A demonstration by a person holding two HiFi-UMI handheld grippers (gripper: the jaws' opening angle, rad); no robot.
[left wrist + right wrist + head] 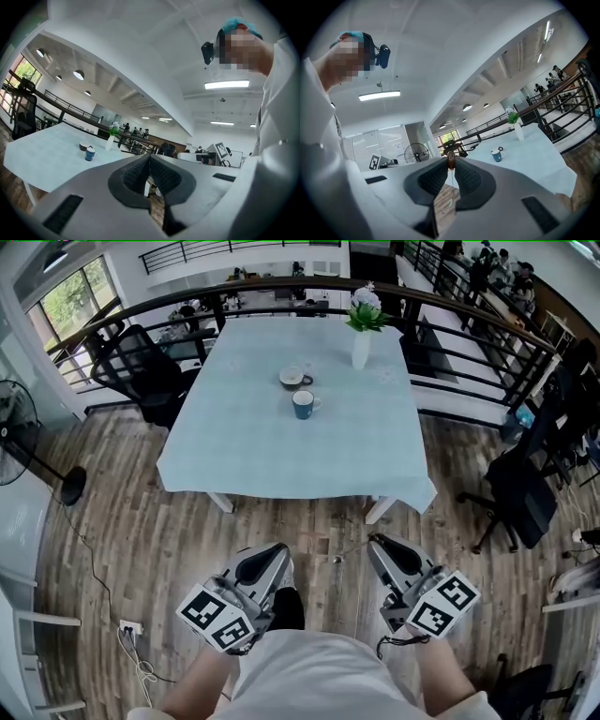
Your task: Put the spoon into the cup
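A blue cup [303, 405] stands near the middle of a table [253, 451] with a pale blue cloth, well ahead of both grippers; it also shows small in the left gripper view [90, 153] and the right gripper view [497, 154]. My right gripper [380, 546] [451, 162] is shut on a thin spoon [451, 187], brown handle end up between the jaws, bowl hanging low over the wooden floor [349, 552]. My left gripper [272, 557] [149, 159] is shut and holds nothing. Both are held low, close to the person's body.
A second, brown-and-white cup [294, 379] sits just behind the blue one. A white vase with a green plant [362, 338] stands at the table's far side. Black office chairs [141, 371] [520, 493] flank the table, a fan [19, 427] stands left, and a railing [469, 320] runs behind.
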